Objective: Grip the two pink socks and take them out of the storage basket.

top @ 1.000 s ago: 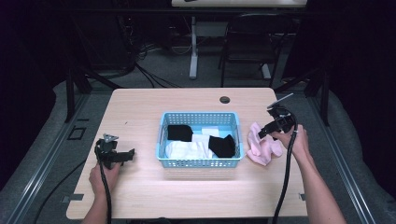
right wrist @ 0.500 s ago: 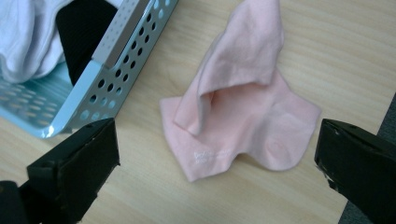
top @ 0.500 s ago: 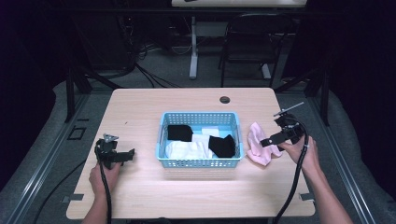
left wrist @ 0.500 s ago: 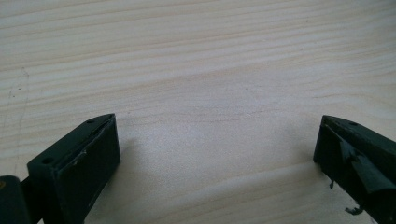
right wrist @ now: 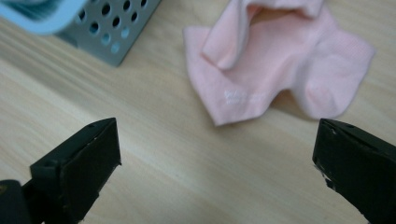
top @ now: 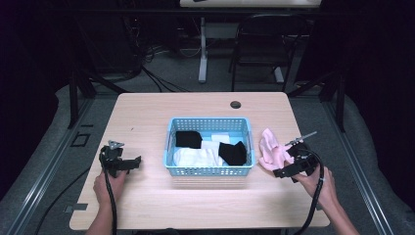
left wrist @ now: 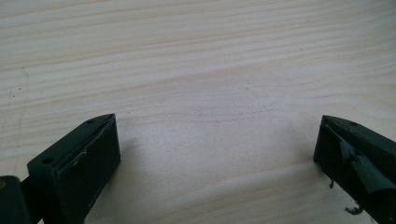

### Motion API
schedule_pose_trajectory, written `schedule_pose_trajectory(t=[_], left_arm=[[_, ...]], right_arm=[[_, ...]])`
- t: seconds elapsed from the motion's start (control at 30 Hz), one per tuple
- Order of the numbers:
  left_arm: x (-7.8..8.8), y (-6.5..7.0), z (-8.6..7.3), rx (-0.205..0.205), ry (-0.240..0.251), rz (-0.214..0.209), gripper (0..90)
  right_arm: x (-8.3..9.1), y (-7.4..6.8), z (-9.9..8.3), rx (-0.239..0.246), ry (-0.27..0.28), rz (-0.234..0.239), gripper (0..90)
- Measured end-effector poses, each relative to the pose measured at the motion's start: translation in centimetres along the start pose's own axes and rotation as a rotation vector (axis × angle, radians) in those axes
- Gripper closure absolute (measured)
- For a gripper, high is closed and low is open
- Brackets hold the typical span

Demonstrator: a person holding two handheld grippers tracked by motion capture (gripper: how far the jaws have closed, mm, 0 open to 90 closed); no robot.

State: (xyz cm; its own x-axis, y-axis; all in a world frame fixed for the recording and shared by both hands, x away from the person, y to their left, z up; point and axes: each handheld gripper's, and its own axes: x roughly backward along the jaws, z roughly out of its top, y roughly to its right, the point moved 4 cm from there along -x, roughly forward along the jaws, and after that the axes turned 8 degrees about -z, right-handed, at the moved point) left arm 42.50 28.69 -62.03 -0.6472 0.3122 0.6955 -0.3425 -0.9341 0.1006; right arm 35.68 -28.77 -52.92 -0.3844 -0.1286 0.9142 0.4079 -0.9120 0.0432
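Right claw (top: 281,172) stood wide open above the wooden surface (top: 195,105), nothing between its jaws, having just spread apart and let go. Was gripped in the right hand (top: 318,185) near the front right corner, jaws pointed toward the basket. Seen from the right claw's own view (right wrist: 215,179): bare wood between the two black jaws, with the pink sock (right wrist: 275,60) lying past them, apart from both tips.

Pink sock (top: 270,152) lay crumpled flat on the surface, just beside the right wall of the blue basket (top: 209,122), between that basket and the right claw. Showed one edge folded over itself, with a small pale line of print near its lower hem. Could not tell whether it touched the basket wall.

Blue basket sat in the middle of the surface, perforated sides, corner (right wrist: 93,32) visible at upper left in the right claw's view. Held two black socks (top: 232,152) and white socks (top: 193,157) inside.

Left claw (top: 137,160) also stood wide open, empty, held by the left hand (top: 108,185) near the front left, well apart from the basket. Left claw's own view (left wrist: 217,154): only plain wood grain between the jaws.
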Motion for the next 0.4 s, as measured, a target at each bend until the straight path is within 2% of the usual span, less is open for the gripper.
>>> schedule_pose_trajectory(t=[0.1,0.2,0.4], left_arm=[[0.0,0.0,0.0,0.000,0.000,-0.001,0.3],[0.0,0.0,0.0,0.000,0.000,-0.001,0.3],[0.0,0.0,0.0,0.000,-0.001,-0.001,0.3]], right_arm=[[-0.9,-0.4,-1.2,-0.004,-0.021,0.018,1.5],[-1.5,0.0,-2.0,0.002,-0.062,0.016,2.4],[-2.3,0.5,-2.4,-0.009,-0.094,0.012,3.2]])
